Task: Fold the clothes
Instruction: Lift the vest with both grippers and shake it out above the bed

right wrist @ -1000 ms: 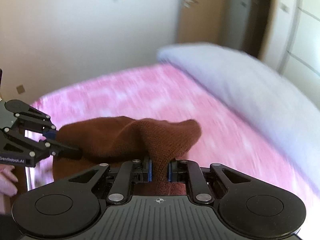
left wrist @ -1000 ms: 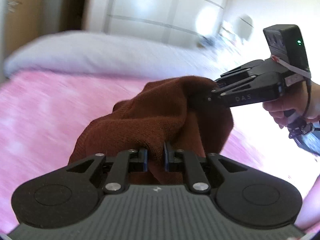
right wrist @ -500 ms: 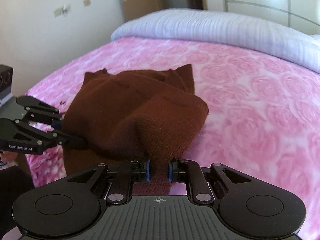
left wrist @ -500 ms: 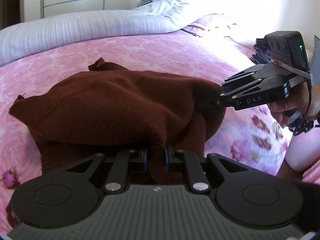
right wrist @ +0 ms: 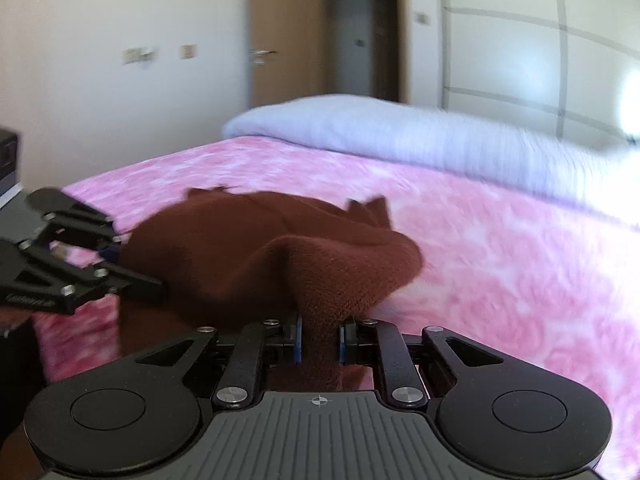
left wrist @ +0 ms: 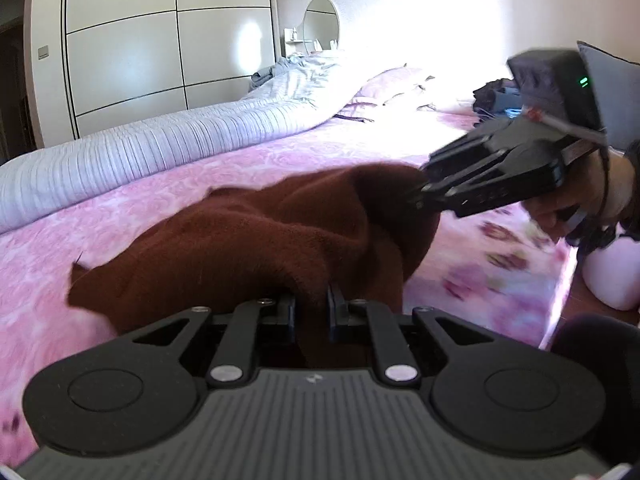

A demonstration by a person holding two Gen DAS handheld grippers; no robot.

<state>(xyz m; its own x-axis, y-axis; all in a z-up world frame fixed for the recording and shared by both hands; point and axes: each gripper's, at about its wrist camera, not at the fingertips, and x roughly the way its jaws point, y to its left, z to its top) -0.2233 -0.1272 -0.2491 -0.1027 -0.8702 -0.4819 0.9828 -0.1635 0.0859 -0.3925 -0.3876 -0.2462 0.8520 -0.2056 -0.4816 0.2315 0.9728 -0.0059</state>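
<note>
A dark red-brown knitted sweater (left wrist: 248, 240) is bunched over the pink rose-patterned bed (left wrist: 60, 256). My left gripper (left wrist: 311, 310) is shut on its near edge. My right gripper (right wrist: 319, 338) is shut on another fold of the sweater (right wrist: 256, 256). In the left wrist view the right gripper (left wrist: 418, 196) comes in from the right and pinches the sweater's far corner. In the right wrist view the left gripper (right wrist: 132, 264) comes in from the left on the sweater's edge. Both hold the cloth lifted, with its far part trailing on the bed.
A rolled lilac-white duvet (left wrist: 140, 152) lies along the far side of the bed, also in the right wrist view (right wrist: 400, 136). A pile of dark clothes (left wrist: 496, 94) sits at the bed's far right. A white wardrobe (left wrist: 128, 48) and a door (right wrist: 288, 32) stand behind.
Both grippers have lifted and swung with the sweater still held; the views now look more level across the bed. The sweater's far part is blurred with motion.
</note>
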